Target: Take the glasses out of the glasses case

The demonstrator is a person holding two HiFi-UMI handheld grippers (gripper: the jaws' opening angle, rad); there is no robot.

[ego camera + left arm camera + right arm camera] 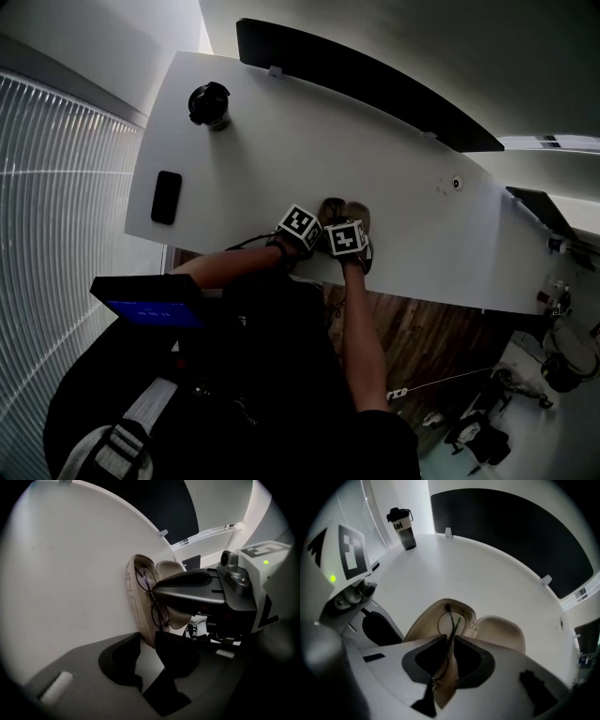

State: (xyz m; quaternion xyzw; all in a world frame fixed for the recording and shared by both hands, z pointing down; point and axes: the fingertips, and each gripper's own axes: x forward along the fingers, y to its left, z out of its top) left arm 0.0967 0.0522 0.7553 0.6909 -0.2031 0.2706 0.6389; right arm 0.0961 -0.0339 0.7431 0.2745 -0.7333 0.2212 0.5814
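An open beige glasses case (423, 616) lies near the front edge of the white table (487, 573), its lid (501, 632) folded out to the right. Thin dark-rimmed glasses (450, 618) lie in the case's base. My right gripper (451, 644) points steeply down into the case, its jaws shut on the glasses' thin frame. My left gripper (147, 660) sits low at the near end of the case (138, 606), open, with bare table between its fingers. In the head view both grippers (305, 230) (349, 242) crowd over the case (333, 208).
A black-lidded tumbler (209, 103) stands at the table's far left corner, and a black phone (167, 197) lies near the left edge. A dark panel (375, 75) runs along the table's back. Wooden floor (422, 337) shows past the front edge.
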